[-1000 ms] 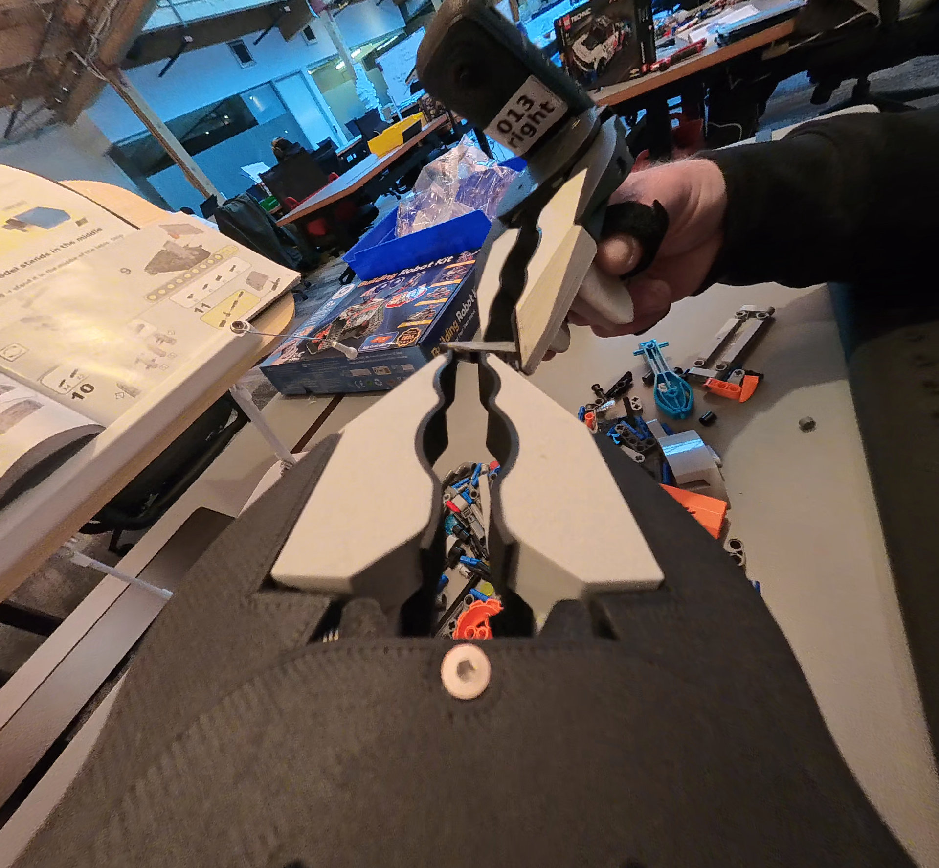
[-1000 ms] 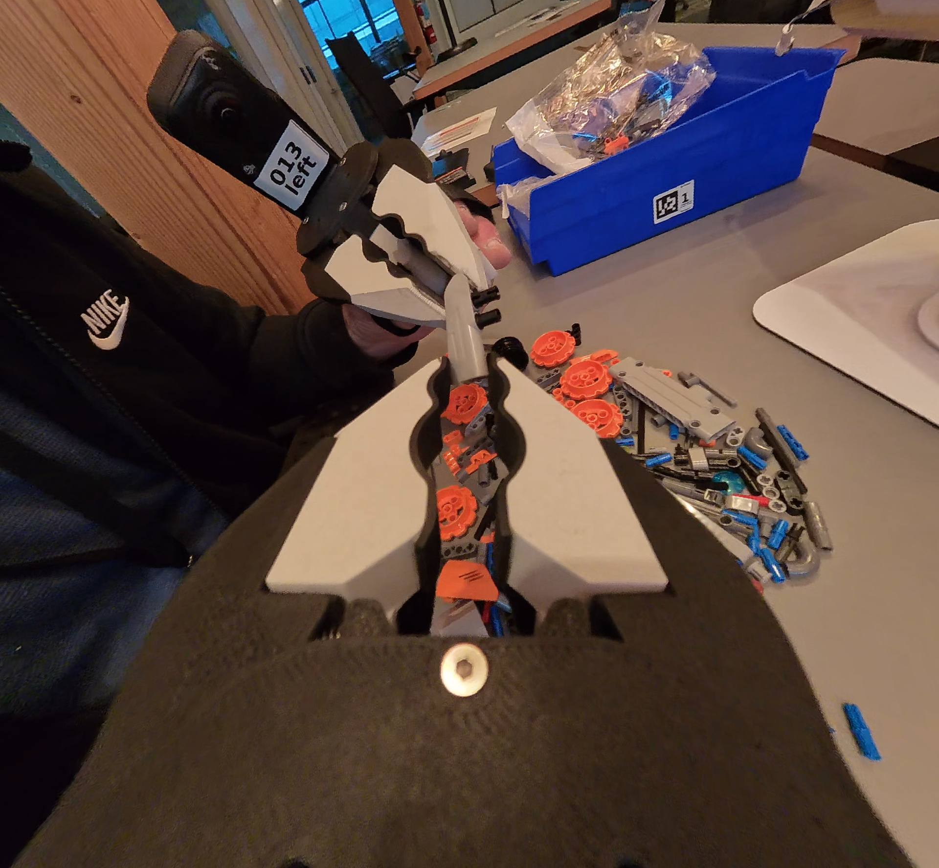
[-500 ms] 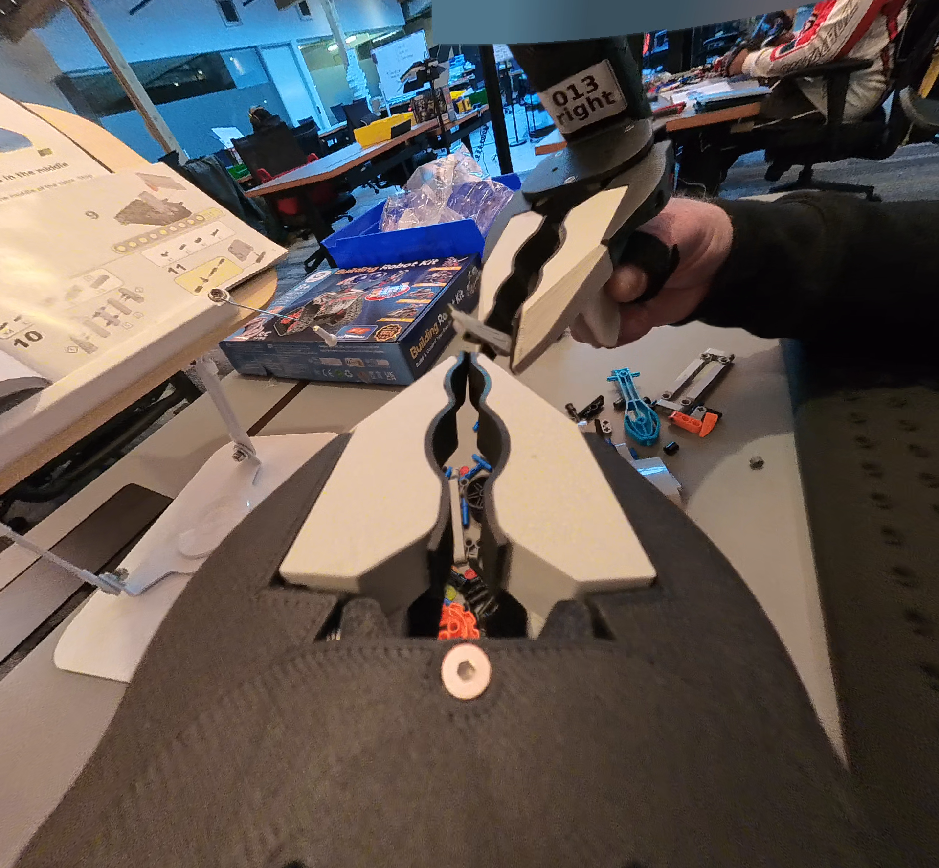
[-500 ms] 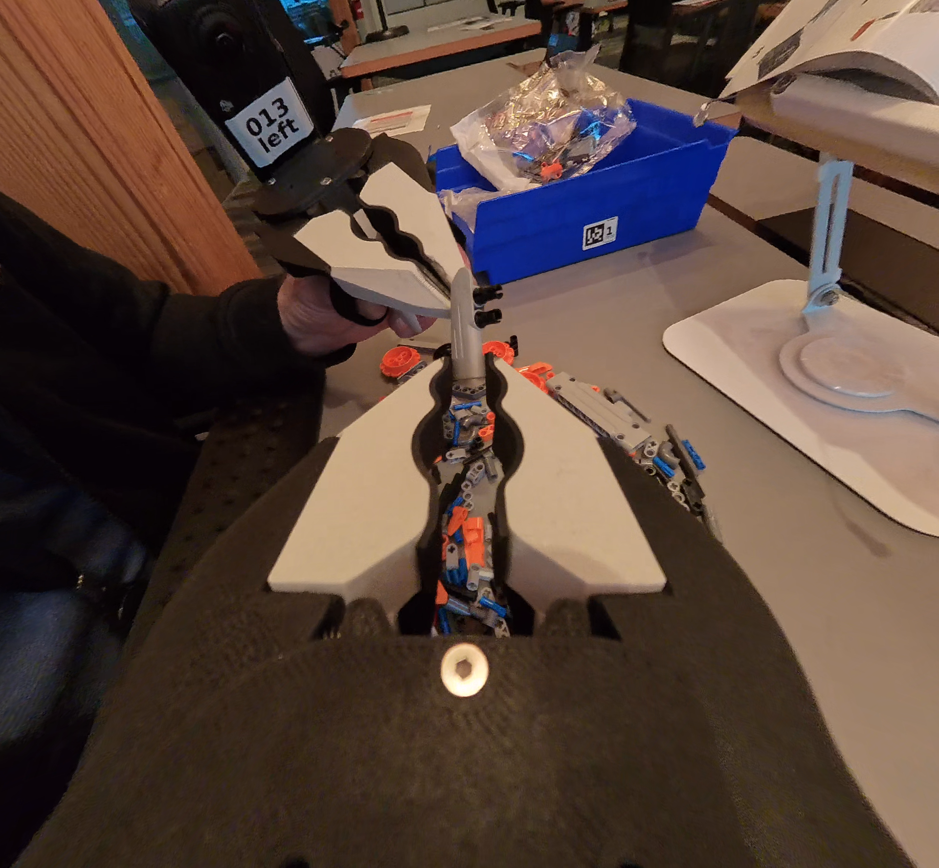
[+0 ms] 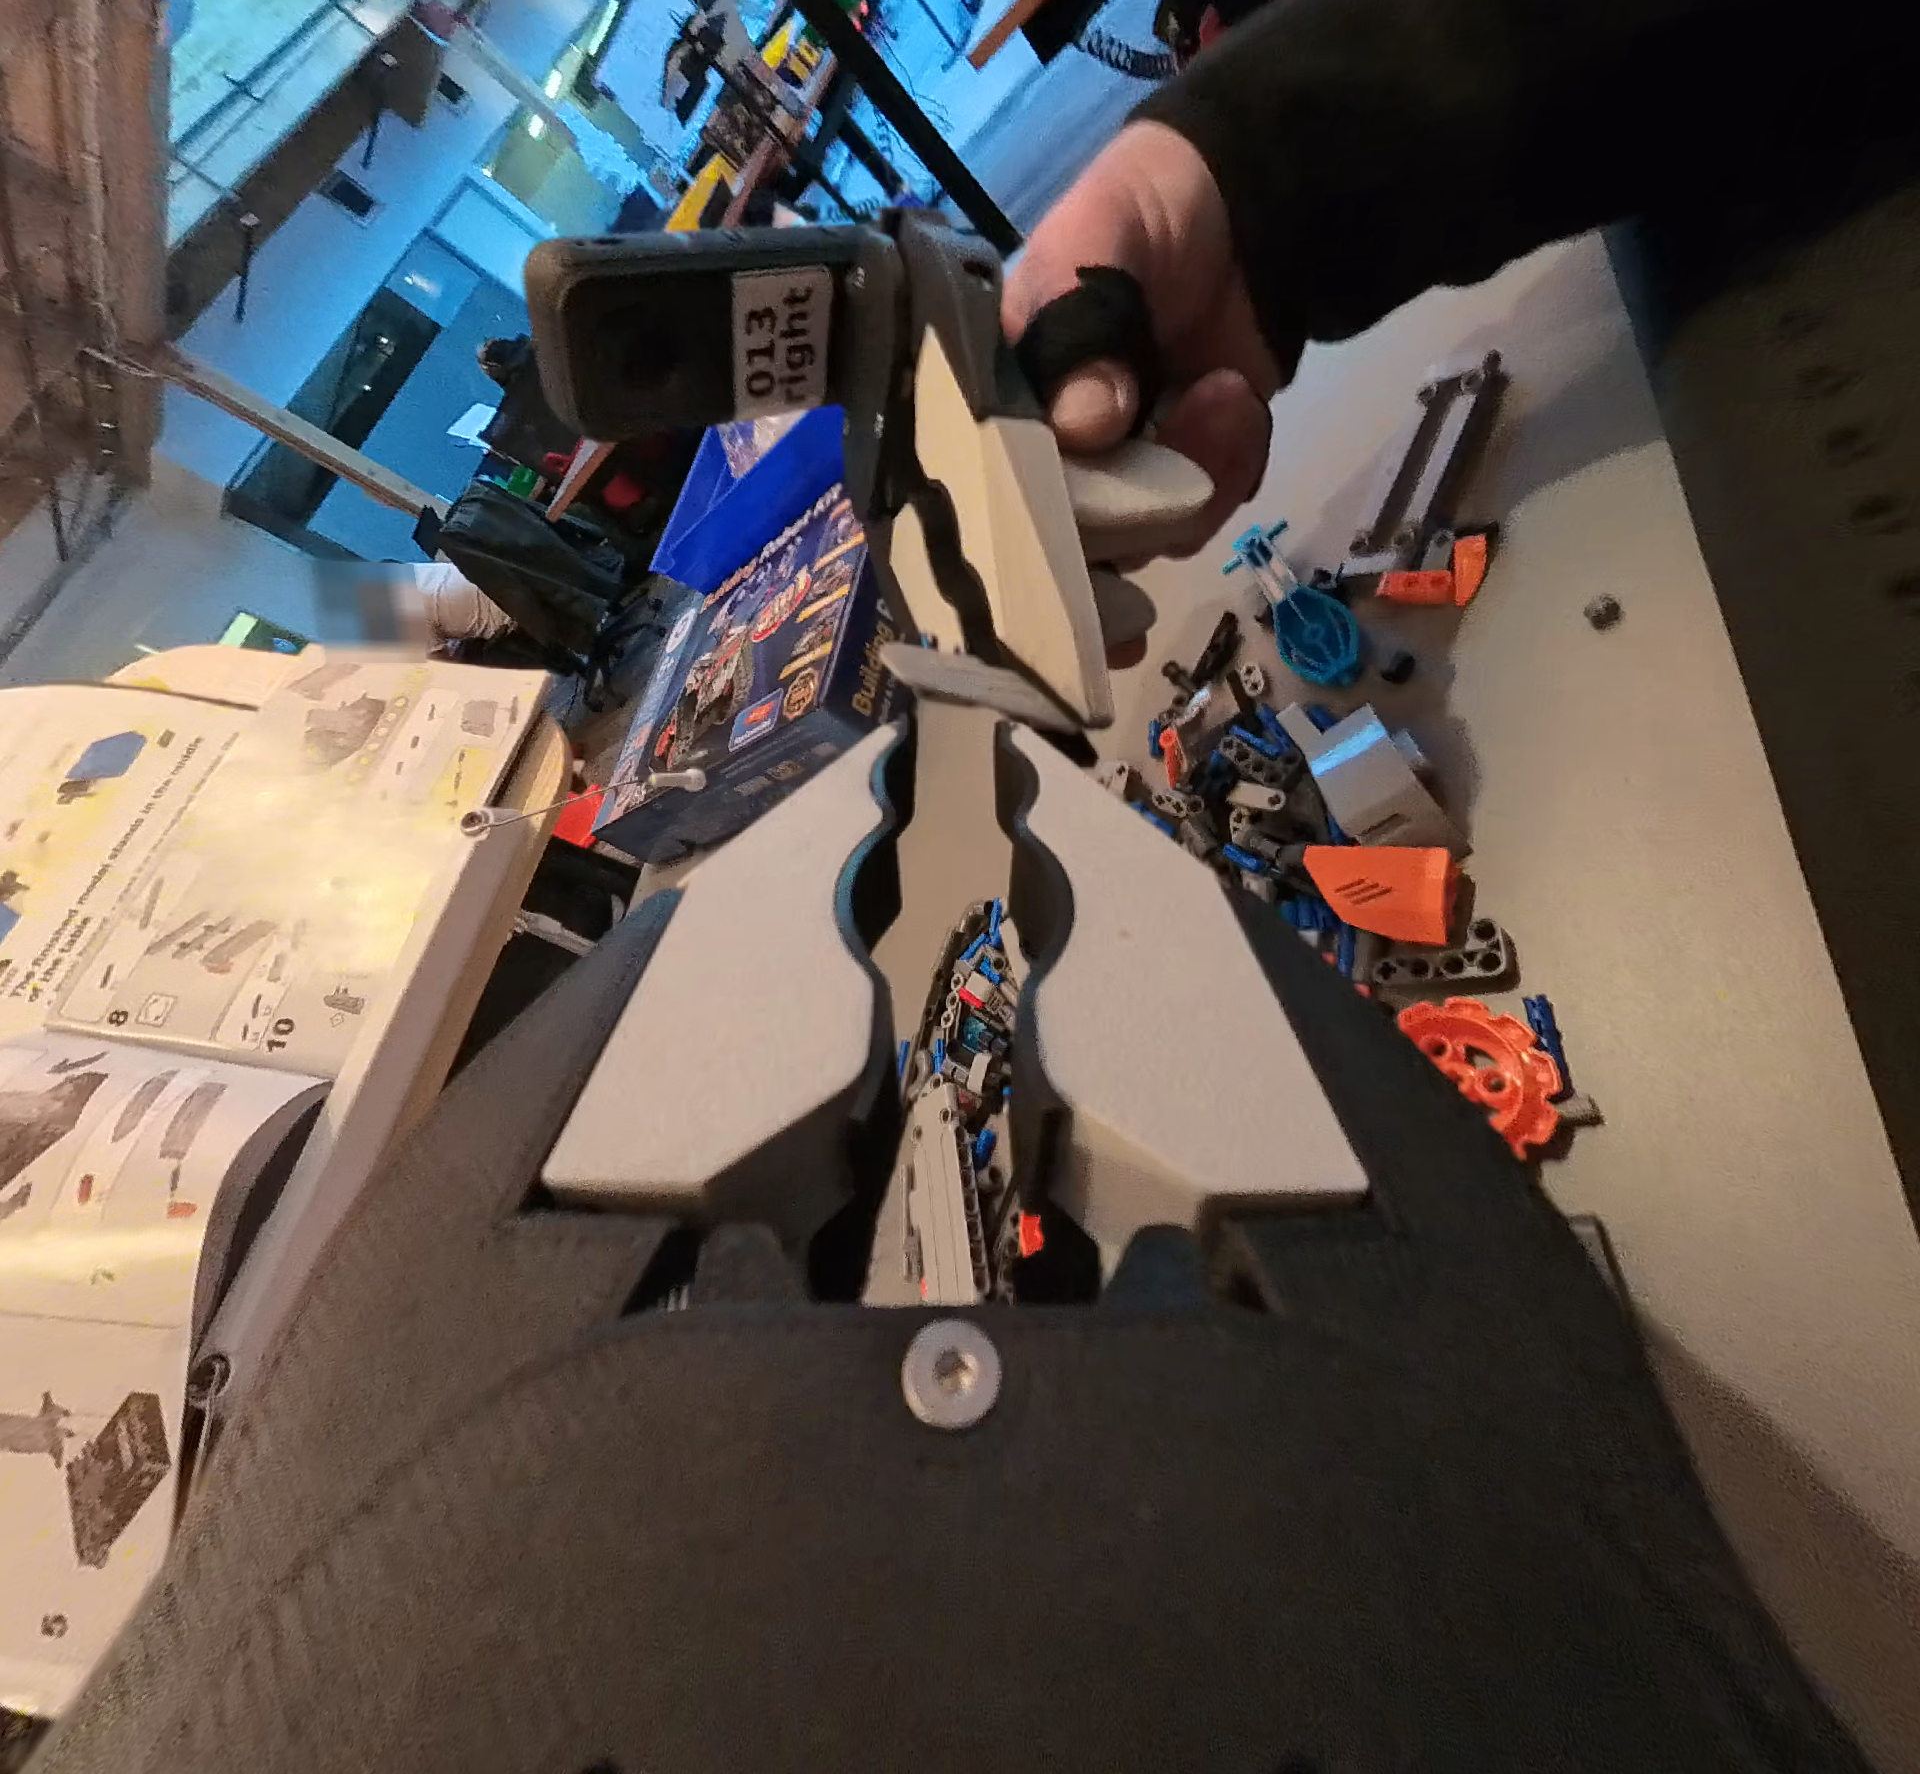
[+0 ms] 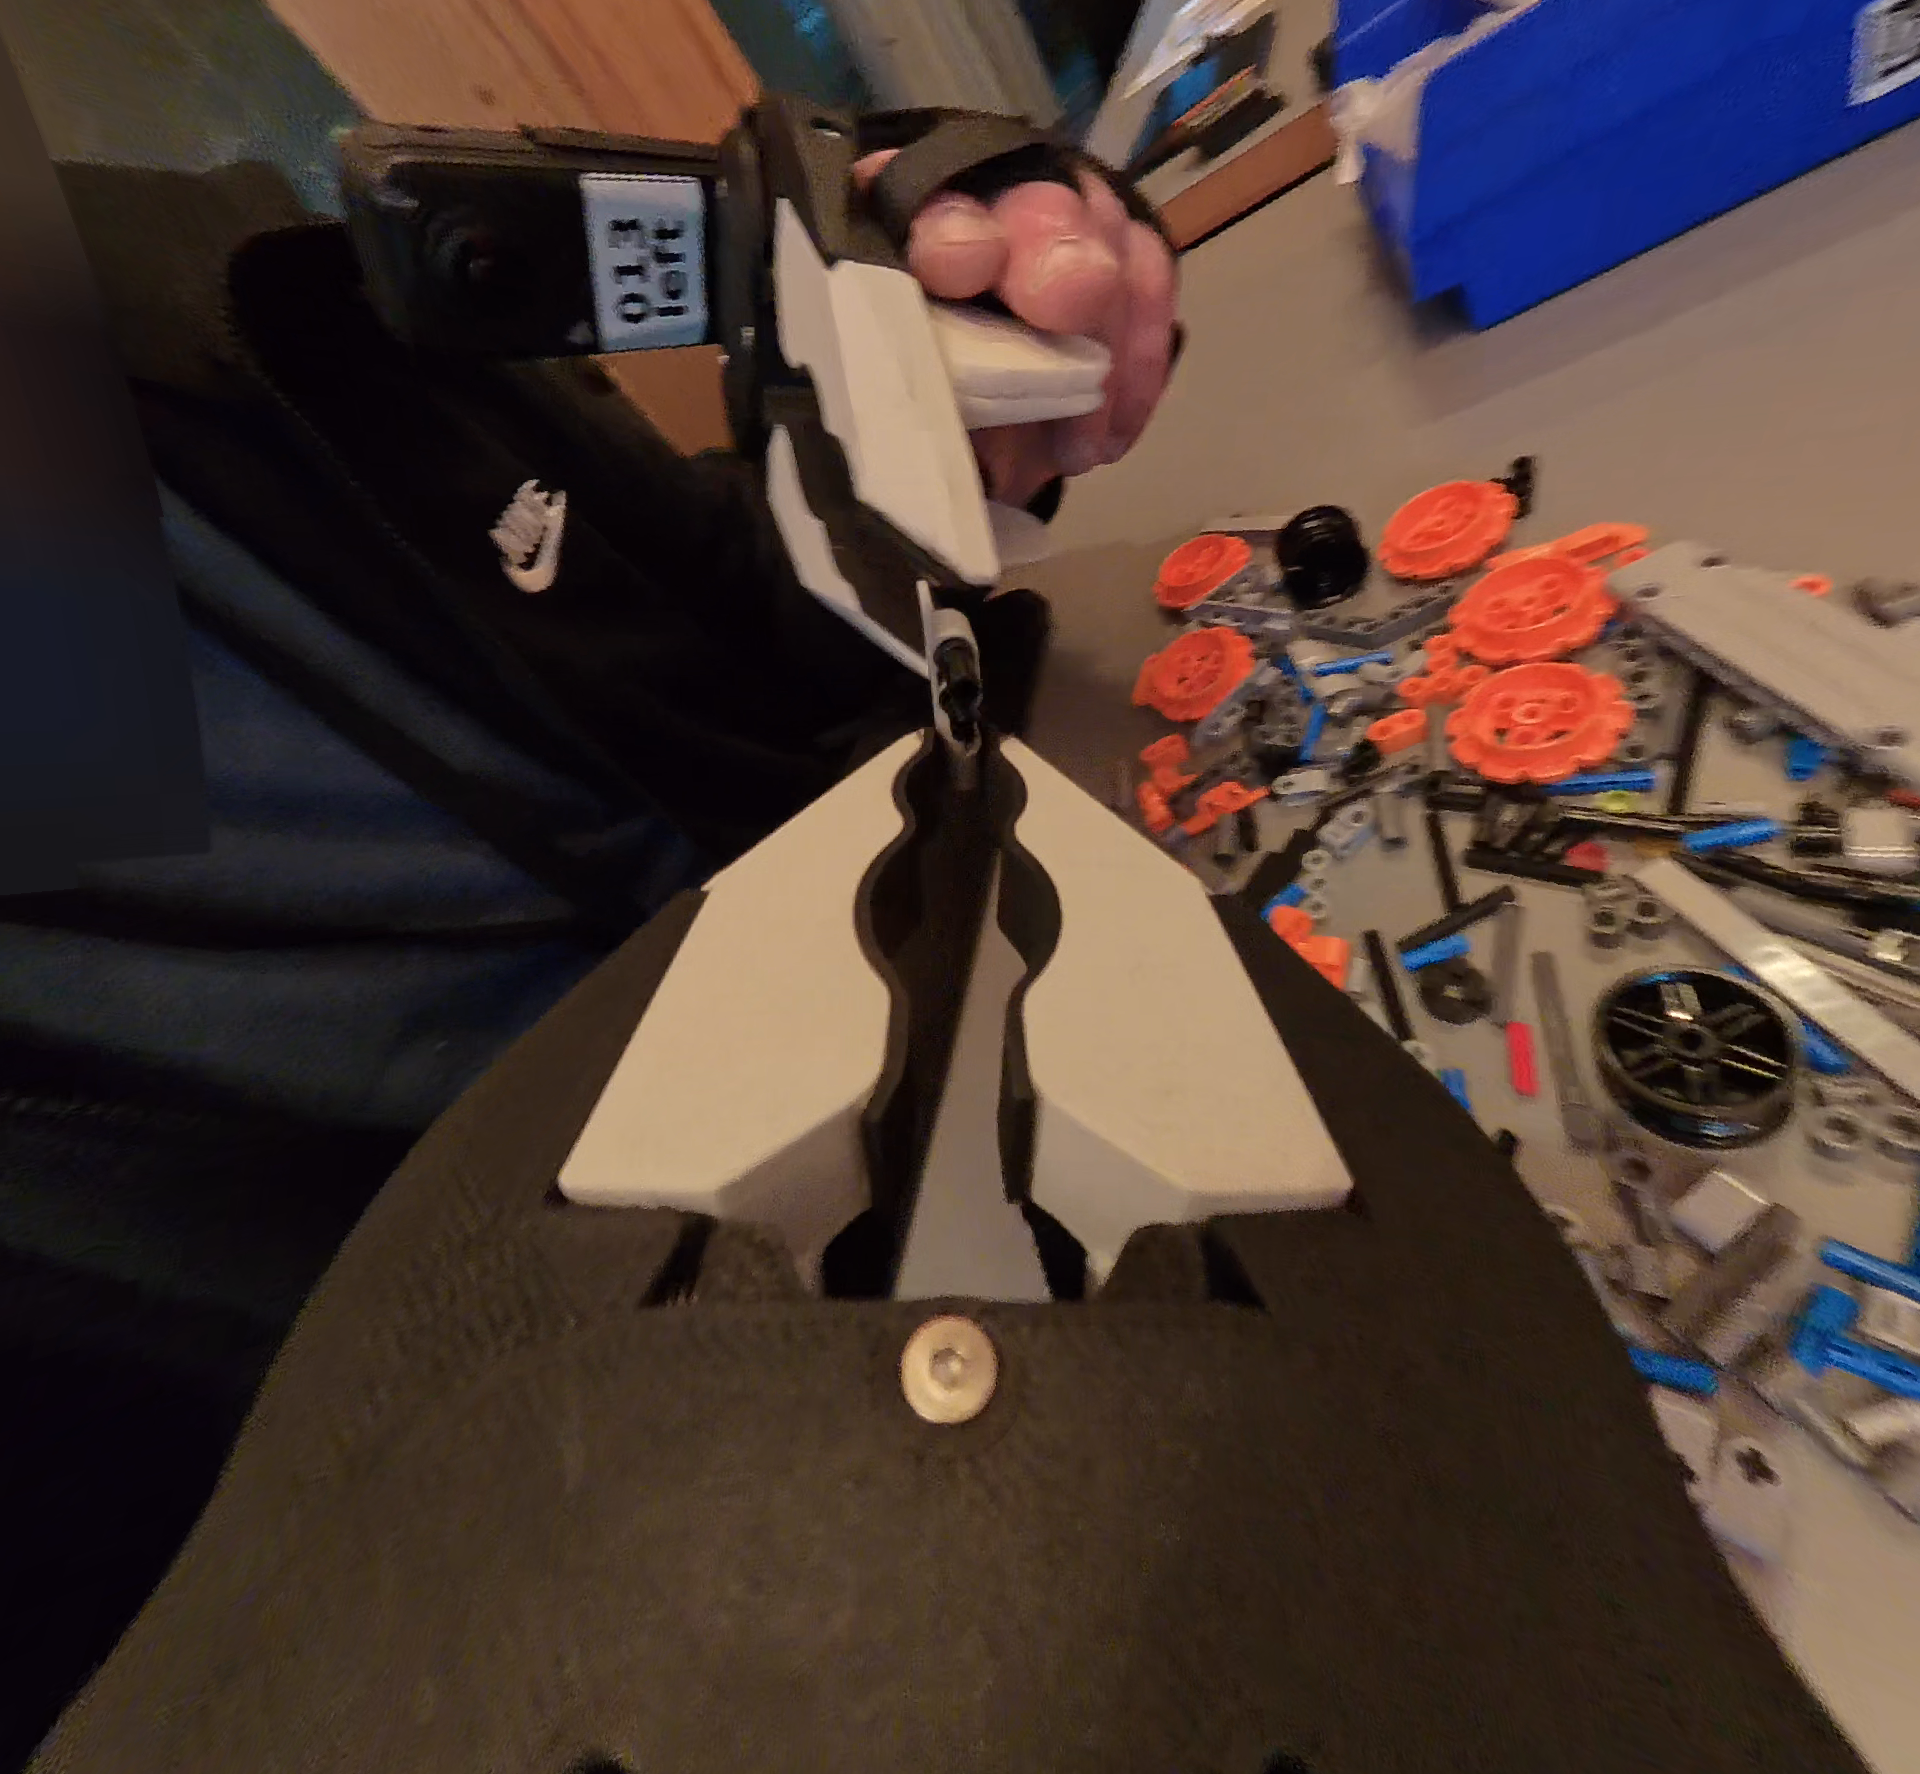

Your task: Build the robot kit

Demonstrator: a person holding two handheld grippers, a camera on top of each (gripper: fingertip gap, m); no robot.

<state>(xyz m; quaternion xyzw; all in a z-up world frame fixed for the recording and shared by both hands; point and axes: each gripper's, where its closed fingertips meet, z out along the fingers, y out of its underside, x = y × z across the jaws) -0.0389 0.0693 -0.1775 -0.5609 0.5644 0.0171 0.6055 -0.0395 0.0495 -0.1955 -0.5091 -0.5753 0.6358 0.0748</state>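
A short grey beam (image 5: 956,680) with black pins (image 6: 956,685) on it is held in the air between both grippers. My left gripper (image 5: 954,742) is shut on one end. My right gripper (image 6: 961,750) is shut on the other end. Each gripper shows in the other's view, turned on its side with a hand around its handle: the right one (image 5: 1023,701) in the left wrist view, the left one (image 6: 940,597) in the right wrist view. The beam (image 6: 943,628) spans the short gap between their tips, above the near edge of the grey table (image 5: 1714,997).
A pile of small grey, blue, black and orange parts (image 6: 1507,789) lies on the table, with orange gears (image 6: 1532,722) and a black wheel (image 6: 1694,1059). A blue bin (image 6: 1621,114) stands behind. A boxed kit (image 5: 769,675) and an open instruction booklet (image 5: 208,841) are at the left. My left and right fingertips are right by each other. The black wheel (image 6: 1694,1059) is about equally far from each gripper, around 15 centimetres.
Both grippers have rolled sideways together, so each view is now strongly tilted. They stay tip to tip on the beam, which now shows its pins toward the right wrist view.
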